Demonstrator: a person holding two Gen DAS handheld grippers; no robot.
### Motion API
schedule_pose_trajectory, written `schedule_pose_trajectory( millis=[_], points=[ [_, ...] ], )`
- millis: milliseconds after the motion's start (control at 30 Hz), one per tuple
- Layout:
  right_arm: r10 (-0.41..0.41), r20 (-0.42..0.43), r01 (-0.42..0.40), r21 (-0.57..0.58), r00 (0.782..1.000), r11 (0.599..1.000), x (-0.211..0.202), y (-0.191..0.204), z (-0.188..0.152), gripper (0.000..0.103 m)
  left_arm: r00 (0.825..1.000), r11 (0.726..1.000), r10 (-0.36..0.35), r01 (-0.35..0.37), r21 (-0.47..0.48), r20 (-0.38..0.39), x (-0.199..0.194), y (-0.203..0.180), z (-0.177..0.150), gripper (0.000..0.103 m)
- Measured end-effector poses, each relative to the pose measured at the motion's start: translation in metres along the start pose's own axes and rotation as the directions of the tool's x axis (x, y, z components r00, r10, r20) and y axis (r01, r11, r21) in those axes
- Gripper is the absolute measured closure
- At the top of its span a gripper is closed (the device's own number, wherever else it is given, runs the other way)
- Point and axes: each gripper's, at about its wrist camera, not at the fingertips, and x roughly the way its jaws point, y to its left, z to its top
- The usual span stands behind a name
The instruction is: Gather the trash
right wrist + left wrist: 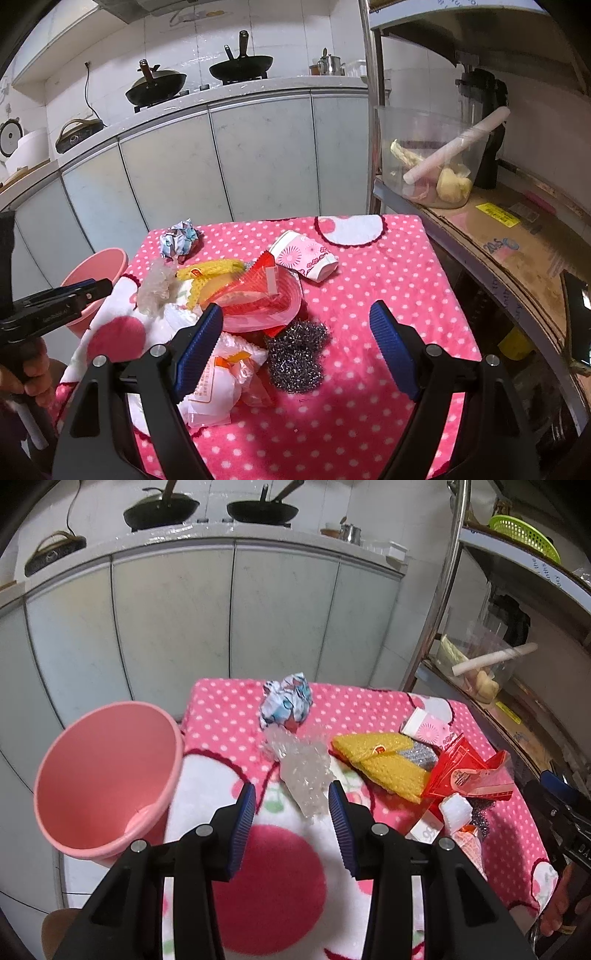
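Note:
A pink bin (103, 782) stands at the table's left edge; it also shows in the right wrist view (92, 273). My left gripper (291, 801) is open, its tips on either side of the near end of a crumpled clear plastic wrapper (303, 771) on the pink dotted cloth. A crumpled printed paper ball (286, 703) lies behind it. My right gripper (297, 325) is open above a steel scourer (297, 356). Red packaging (258, 291), a paper cup (304, 256), a yellow knitted cloth (210, 271) and white wrappers (221, 376) lie around it.
The table (369, 295) is covered by a pink polka-dot cloth. A metal shelf rack (480, 236) with a clear tub stands at the right. Grey kitchen cabinets (221, 609) with woks on the counter stand behind.

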Motion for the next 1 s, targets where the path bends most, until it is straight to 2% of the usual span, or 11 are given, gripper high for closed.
schedule_pose_trajectory(
  millis=[100, 233, 367, 500, 667, 867, 1000],
  points=[
    [0.013, -0.006, -0.013, 0.002, 1.000, 1.000, 0.002, -0.001, -0.002, 0.021, 0.999, 1.000, -0.031, 0.031, 0.002, -0.028, 0.012, -0.005, 0.001, 0.063],
    [0.028, -0.001, -0.028, 0.001, 1.000, 1.000, 0.001, -0.002, -0.003, 0.021, 0.997, 0.999, -0.037, 0.038, 0.018, -0.065, 0.031, -0.012, 0.002, 0.063],
    [0.038, 0.000, -0.038, 0.007, 0.999, 0.999, -0.002, -0.004, -0.003, 0.027, 0.996, 0.999, -0.025, 0.029, 0.041, -0.088, 0.051, -0.017, 0.004, 0.064],
    [0.059, -0.001, -0.059, 0.014, 0.998, 0.998, -0.003, -0.005, -0.004, 0.028, 0.995, 0.998, 0.014, -0.008, 0.069, -0.095, 0.063, -0.019, 0.003, 0.084],
    [0.119, -0.005, -0.119, 0.005, 0.993, 0.993, -0.004, 0.003, -0.002, 0.040, 0.998, 0.995, 0.011, -0.005, 0.099, -0.065, 0.055, -0.021, 0.002, 0.098],
    [0.216, -0.021, -0.217, -0.042, 0.976, 0.975, -0.006, 0.026, 0.001, 0.055, 0.999, 0.997, -0.026, 0.027, 0.070, -0.022, 0.030, -0.012, 0.002, 0.099],
    [0.212, -0.049, -0.215, -0.071, 0.976, 0.974, 0.001, 0.038, 0.002, 0.064, 0.999, 0.997, -0.052, 0.052, 0.053, -0.004, 0.014, -0.008, 0.002, 0.099]
  ],
)
